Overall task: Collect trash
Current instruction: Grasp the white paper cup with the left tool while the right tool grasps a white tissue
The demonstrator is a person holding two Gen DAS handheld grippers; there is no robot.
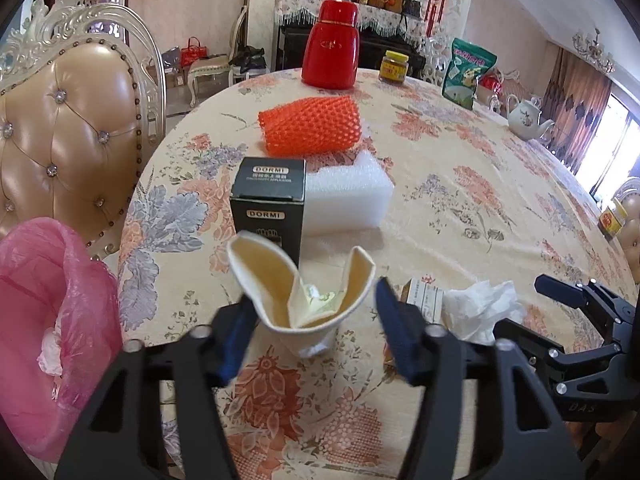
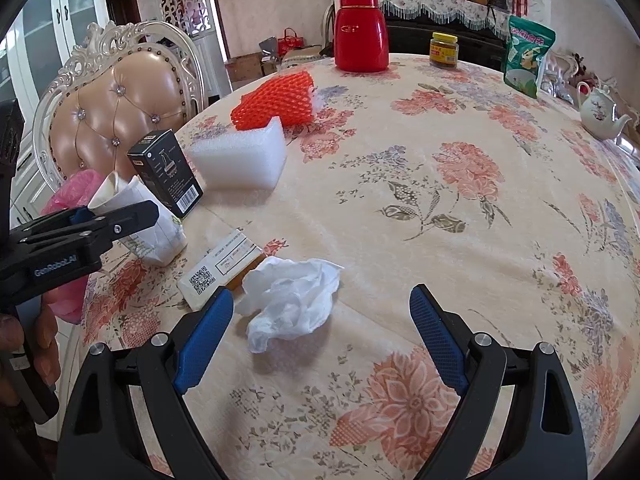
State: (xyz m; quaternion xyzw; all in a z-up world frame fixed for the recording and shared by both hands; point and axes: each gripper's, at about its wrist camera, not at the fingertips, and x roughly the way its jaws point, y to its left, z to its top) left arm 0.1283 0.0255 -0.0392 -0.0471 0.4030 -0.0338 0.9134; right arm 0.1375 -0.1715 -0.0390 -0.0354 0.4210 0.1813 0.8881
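A crushed white paper cup [image 1: 304, 296] stands on the flowered tablecloth, between the open fingers of my left gripper [image 1: 314, 312]; it also shows in the right wrist view [image 2: 152, 224]. A crumpled white tissue [image 2: 292, 300] lies just ahead of my right gripper [image 2: 320, 312], which is open and empty; the tissue shows in the left wrist view too [image 1: 480, 308]. A small flat white carton [image 2: 224, 268] lies beside the tissue. A black DORMI box [image 1: 268, 204], a white foam block [image 1: 344, 196] and an orange foam net [image 1: 310, 128] lie farther back.
A pink bag-lined bin [image 1: 44, 320] sits off the table's left edge by a padded chair [image 1: 68, 128]. A red flask [image 1: 330, 48], a yellow-lidded jar [image 1: 394, 66], a green pouch [image 1: 466, 74] and a teapot [image 1: 526, 116] stand at the far side.
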